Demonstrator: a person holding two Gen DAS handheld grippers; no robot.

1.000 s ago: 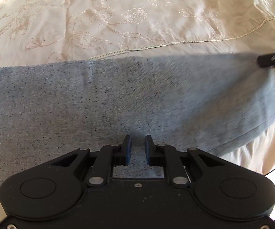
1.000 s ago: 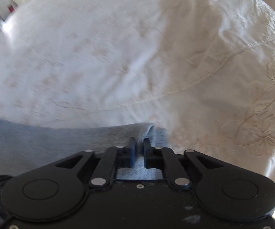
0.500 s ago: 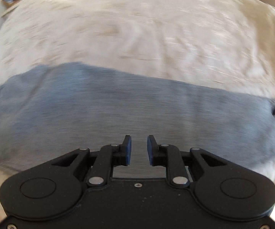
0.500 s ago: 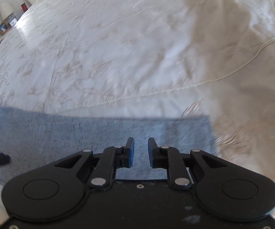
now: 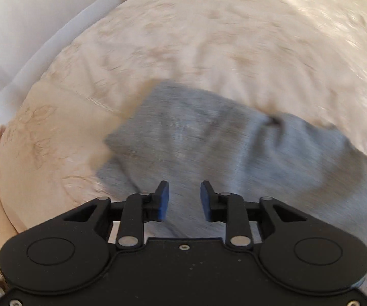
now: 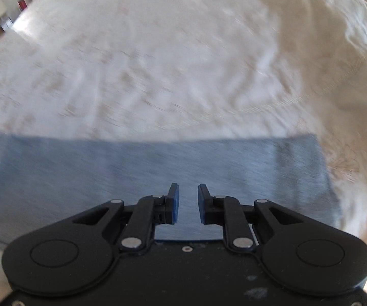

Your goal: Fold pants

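Both claws, clamped on cloth a second ago, now gape empty. Cream embroidered bedspread (image 6: 183,63): carries folded grey knit pants (image 6: 157,168) near its front edge. Left gripper (image 5: 182,200) and right gripper (image 6: 188,202): above pants, apart.

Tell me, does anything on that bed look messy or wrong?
Nothing stands out. The grey pants lie flat on the cream bedspread; both tongs, left and right, hang open above them.
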